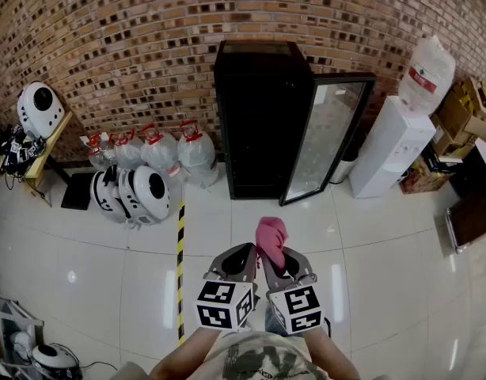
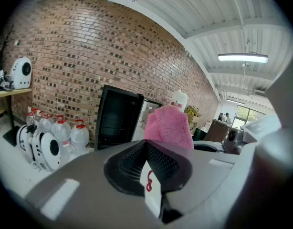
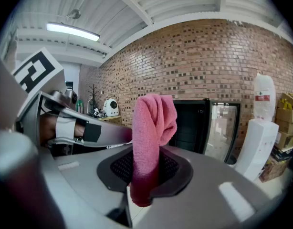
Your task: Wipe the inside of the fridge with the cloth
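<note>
A black fridge (image 1: 263, 117) stands against the brick wall with its glass door (image 1: 326, 137) swung open to the right. A pink cloth (image 1: 271, 238) sticks up from my right gripper (image 1: 276, 258), which is shut on it; in the right gripper view the cloth (image 3: 153, 128) rises between the pads and hides part of the fridge (image 3: 189, 125). My left gripper (image 1: 247, 253) sits close beside the right one, its jaws together with nothing between them. In the left gripper view the cloth (image 2: 168, 127) shows just past that gripper (image 2: 149, 168), with the fridge (image 2: 117, 116) behind. Both grippers hang over the floor, well short of the fridge.
Several water bottles (image 1: 172, 153) and white rounded devices (image 1: 140, 192) sit left of the fridge. A white water dispenser (image 1: 393, 145) and cardboard boxes (image 1: 461, 113) stand to its right. Yellow-black tape (image 1: 180, 267) runs along the white tiled floor. A wooden bench (image 1: 45, 153) is at far left.
</note>
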A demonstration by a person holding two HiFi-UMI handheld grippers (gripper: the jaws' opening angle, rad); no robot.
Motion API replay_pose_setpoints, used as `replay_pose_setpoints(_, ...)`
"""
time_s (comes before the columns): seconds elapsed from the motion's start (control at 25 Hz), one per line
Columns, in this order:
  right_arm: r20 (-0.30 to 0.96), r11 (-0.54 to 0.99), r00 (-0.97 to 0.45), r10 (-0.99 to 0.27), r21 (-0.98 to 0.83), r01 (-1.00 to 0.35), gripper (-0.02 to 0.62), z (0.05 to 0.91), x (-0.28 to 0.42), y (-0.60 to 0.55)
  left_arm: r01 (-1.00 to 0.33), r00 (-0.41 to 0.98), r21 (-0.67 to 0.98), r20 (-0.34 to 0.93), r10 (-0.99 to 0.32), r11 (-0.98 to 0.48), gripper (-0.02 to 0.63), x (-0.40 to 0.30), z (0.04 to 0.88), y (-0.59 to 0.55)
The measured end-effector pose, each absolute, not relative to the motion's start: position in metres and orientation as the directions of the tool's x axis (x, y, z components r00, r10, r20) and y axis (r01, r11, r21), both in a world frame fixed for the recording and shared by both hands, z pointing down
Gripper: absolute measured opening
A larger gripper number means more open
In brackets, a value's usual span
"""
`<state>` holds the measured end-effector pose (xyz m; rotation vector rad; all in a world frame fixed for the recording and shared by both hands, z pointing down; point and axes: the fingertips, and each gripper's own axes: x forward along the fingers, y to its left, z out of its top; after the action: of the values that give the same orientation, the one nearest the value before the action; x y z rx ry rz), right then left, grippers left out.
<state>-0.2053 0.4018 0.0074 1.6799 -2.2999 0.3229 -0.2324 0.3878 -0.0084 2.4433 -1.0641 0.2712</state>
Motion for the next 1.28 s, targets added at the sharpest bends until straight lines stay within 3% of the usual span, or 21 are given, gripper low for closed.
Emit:
replay_pose_setpoints(0.84, 0.308, 0.41, -0.403, -0.862, -0.042, -0.911, 0.061, -0.002, -0.084, 0.151, -0.824, 0.566, 0.255, 0.343, -0.75, -0.505, 0.014, -0.114, -0.029, 0.132)
replay_pose_setpoints(1.28, 0.296, 0.432, -0.422, -0.857, -0.033, -0.901, 0.061, -0.006, -0.061, 0.076, -0.863, 0.504, 0.241, 0.355, -0.787, -0.444, 0.014, -0.111, -0.025, 0.063)
